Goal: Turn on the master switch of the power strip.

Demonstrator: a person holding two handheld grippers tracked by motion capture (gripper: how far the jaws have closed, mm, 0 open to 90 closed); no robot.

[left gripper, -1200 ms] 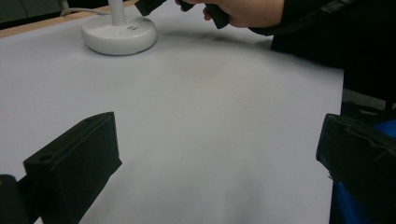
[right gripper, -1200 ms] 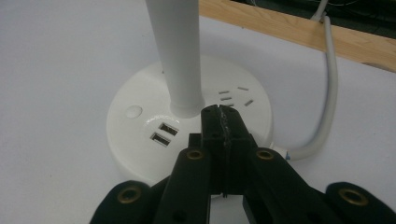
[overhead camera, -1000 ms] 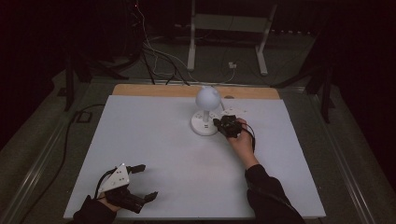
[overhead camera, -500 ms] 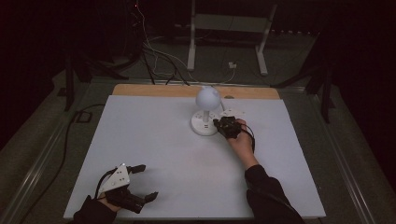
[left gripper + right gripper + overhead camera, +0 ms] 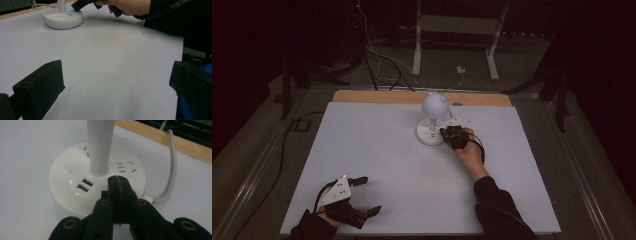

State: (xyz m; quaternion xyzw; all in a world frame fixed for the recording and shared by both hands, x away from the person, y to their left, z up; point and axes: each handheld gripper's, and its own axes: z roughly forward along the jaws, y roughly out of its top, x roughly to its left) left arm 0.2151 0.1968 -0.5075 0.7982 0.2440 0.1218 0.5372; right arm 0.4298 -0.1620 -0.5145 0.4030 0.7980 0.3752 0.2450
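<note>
A white desk lamp with a round flat base and a ball-shaped head point(image 5: 432, 125) stands on the far middle part of the pale grey table sheet point(image 5: 387, 165), near the bare wooden strip at the far edge point(image 5: 377, 96). On top of the base there are two USB ports point(image 5: 85, 184), a small round button point(image 5: 66, 170) and several socket slots; a white stem point(image 5: 100, 145) rises straight from the middle. A grey-white cable point(image 5: 172, 170) leaves the base on the far side and runs toward the wooden strip.

The right gripper point(image 5: 450, 135) is at the base of the lamp — its black jaws are pressed together with nothing between them, and the joined tips rest on or just above the top of the base, just beside the stem and the USB ports. Whether the tips really touch the plastic, I cannot tell. In the left gripper view a small blue light shows on the base, just under these tips.

The left gripper point(image 5: 362, 197) is well apart from the lamp, at the near left corner of the sheet. Its jaws stand wide — nothing is between them, and a grey three-cornered plate point(image 5: 337, 189) sits on top of it.
</note>
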